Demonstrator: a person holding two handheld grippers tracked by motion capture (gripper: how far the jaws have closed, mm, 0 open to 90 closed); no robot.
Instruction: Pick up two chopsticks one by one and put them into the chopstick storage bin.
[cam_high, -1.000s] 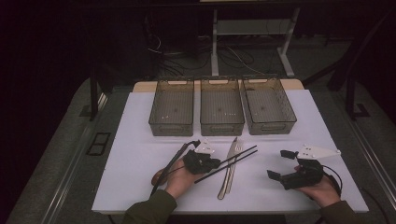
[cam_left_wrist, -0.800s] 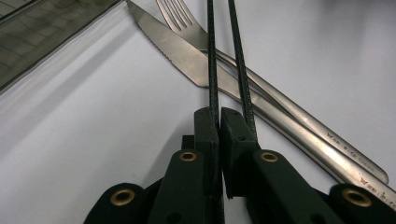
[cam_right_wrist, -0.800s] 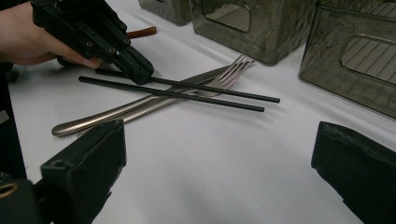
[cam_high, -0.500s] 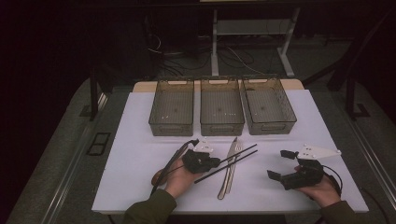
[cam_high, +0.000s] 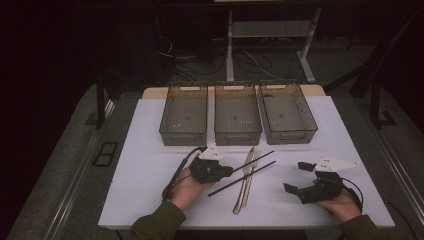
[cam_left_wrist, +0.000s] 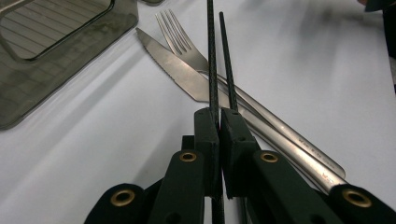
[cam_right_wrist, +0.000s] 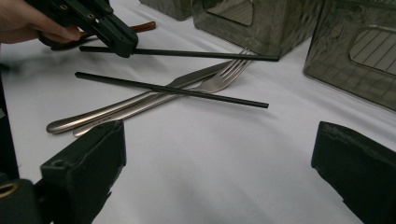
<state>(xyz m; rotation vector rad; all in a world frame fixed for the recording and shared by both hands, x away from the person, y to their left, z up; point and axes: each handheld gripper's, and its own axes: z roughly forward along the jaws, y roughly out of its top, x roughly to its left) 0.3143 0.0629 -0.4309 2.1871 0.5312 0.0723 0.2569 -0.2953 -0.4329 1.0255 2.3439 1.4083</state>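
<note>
The left gripper (cam_left_wrist: 218, 116) pinches one black chopstick (cam_left_wrist: 209, 56) above the knife (cam_left_wrist: 187, 77); the right gripper (cam_high: 299, 178) gapes wide, empty.

1. A white tabletop (cam_high: 150, 150) lay lit against a dark room.
2. A pale wooden edge (cam_high: 155, 92) showed at its far side.
3. Beyond it, a light metal desk frame (cam_high: 231, 45) stood on a grey floor (cam_high: 350, 100), with loose cables (cam_high: 250, 60) nearby.
4. Dark rails (cam_high: 100, 100) flanked the table.
</note>
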